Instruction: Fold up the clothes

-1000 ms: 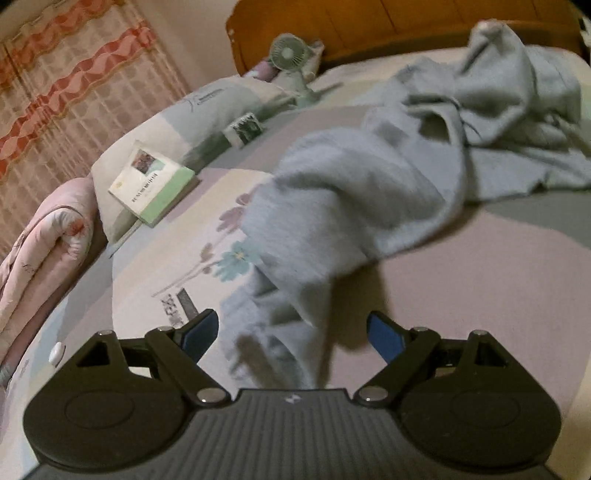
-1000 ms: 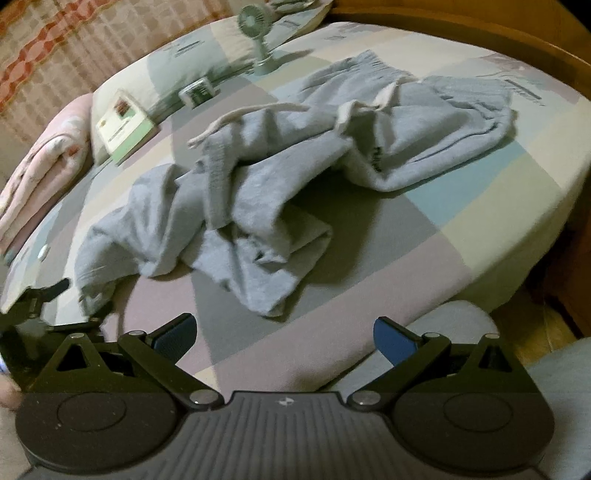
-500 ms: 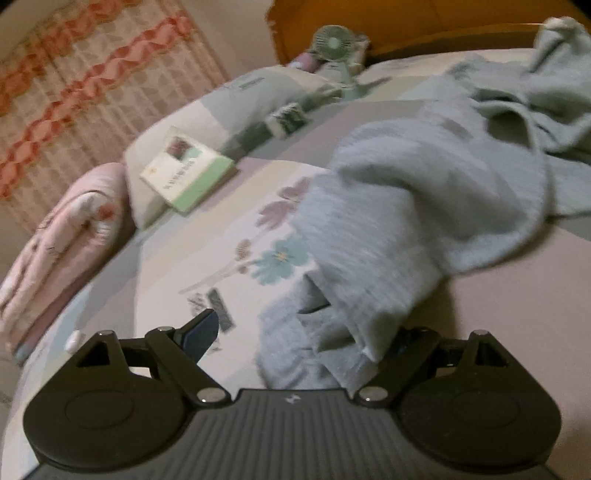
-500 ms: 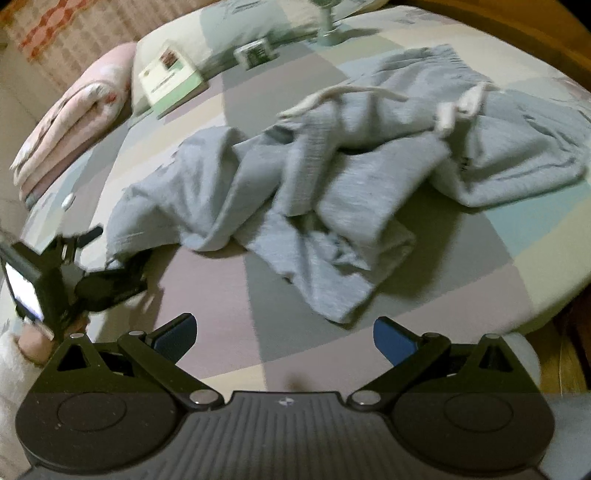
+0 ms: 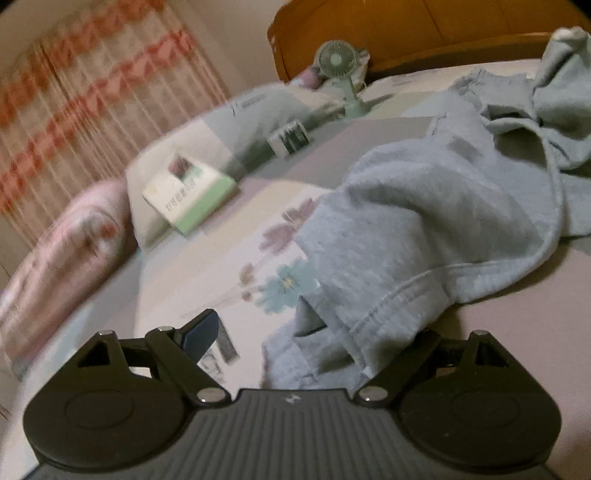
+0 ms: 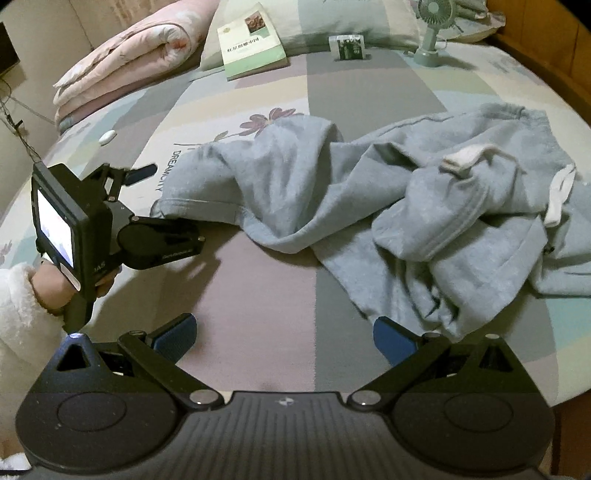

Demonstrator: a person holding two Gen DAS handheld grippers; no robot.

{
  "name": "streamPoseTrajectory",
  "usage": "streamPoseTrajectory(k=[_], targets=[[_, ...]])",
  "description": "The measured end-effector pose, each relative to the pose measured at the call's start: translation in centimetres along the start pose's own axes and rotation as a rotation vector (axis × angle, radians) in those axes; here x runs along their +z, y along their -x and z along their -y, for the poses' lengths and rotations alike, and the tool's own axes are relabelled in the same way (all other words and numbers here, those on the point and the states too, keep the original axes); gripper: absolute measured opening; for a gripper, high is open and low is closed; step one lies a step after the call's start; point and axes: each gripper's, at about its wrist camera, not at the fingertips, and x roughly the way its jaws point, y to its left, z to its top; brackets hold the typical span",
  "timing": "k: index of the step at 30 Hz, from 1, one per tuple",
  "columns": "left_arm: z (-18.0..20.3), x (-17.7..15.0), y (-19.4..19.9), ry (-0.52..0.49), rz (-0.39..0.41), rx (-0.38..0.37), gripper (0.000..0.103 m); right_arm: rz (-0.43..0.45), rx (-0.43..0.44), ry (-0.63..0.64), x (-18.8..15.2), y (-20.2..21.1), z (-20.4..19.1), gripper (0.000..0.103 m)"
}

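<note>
Crumpled grey sweatpants (image 6: 332,192) with white drawstrings (image 6: 557,199) lie across the patterned bed sheet (image 6: 258,295). My left gripper (image 5: 303,339) is open at one leg hem (image 5: 391,295). The cloth lies between its jaws and covers the right finger; only the left blue fingertip (image 5: 199,332) shows. In the right wrist view the left gripper (image 6: 159,199) sits at the garment's left end, held by a hand in a white fleecy sleeve (image 6: 22,306). My right gripper (image 6: 284,336) is open above bare sheet, with the other leg's crumpled end (image 6: 424,306) just beyond its right fingertip.
A green-and-white book (image 6: 255,48) leans on a pillow (image 6: 351,18) at the far side. Beside them are a folded pink quilt (image 6: 129,51), a small box (image 6: 347,46) and a small desk fan (image 6: 432,26). The wooden bed frame (image 6: 554,62) runs along the right.
My left gripper has moved in on the leg hem, and cloth now covers its right finger. My right gripper has swung left and closer to the sweatpants, bringing the left gripper into its view.
</note>
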Motion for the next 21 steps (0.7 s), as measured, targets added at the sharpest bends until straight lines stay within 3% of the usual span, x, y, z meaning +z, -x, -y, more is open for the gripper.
streamPoseTrajectory(k=[3, 10, 15, 18, 21], targets=[[-1.7, 0.4, -0.1, 0.076, 0.031, 0.066, 0.088, -0.004, -0.002, -0.016, -0.2, -0.2, 0.2, 0.103], [-2.2, -0.5, -0.4, 0.031, 0.014, -0.058, 0.084, -0.013, -0.006, -0.055, -0.6, -0.6, 0.8, 0.103], [-2.6, -1.0, -0.7, -0.001, 0.002, -0.146, 0.061, -0.030, -0.010, -0.060, -0.6, -1.1, 0.8, 0.103], [-2.3, -1.7, -0.7, -0.045, -0.008, -0.189, 0.055, -0.035, -0.013, -0.058, -0.6, -1.3, 0.6, 0.103], [-1.4, -2.6, -0.4, -0.128, -0.016, -0.198, 0.034, -0.039, -0.010, -0.067, -0.5, -1.5, 0.7, 0.103]])
